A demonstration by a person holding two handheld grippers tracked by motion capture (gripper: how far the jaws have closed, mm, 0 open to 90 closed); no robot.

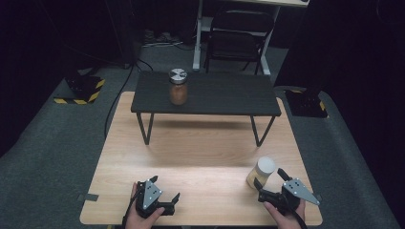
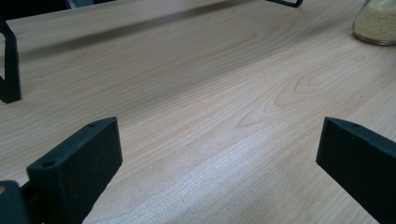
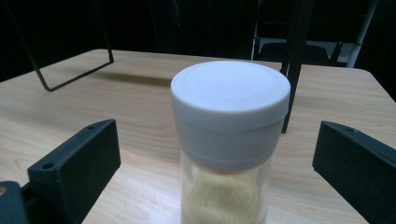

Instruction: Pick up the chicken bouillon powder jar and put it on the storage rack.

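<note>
Pale wood grain covers the table, and on its near right part stands a glass jar with a white lid, filled with a yellowish powder. The right gripper sits just behind that jar on the person's side, held in the right hand, and its jaws are spread wide with the jar standing upright between them. In the right gripper view the jar rises in the middle, its white lid level, and clear gaps of table show on both sides, so the jaws do not touch it and hold nothing. The left gripper rests well to the left of the jar, near the front edge of the table, in the left hand. Its jaws are also wide apart and empty; the left gripper view shows bare wood between them, with the base of the jar far off at the upper right. Beyond the jar, across the far half of the table, stands a low black shelf on thin metal legs. On the left part of that shelf sits a second jar, brown inside, with a silver lid.
</note>
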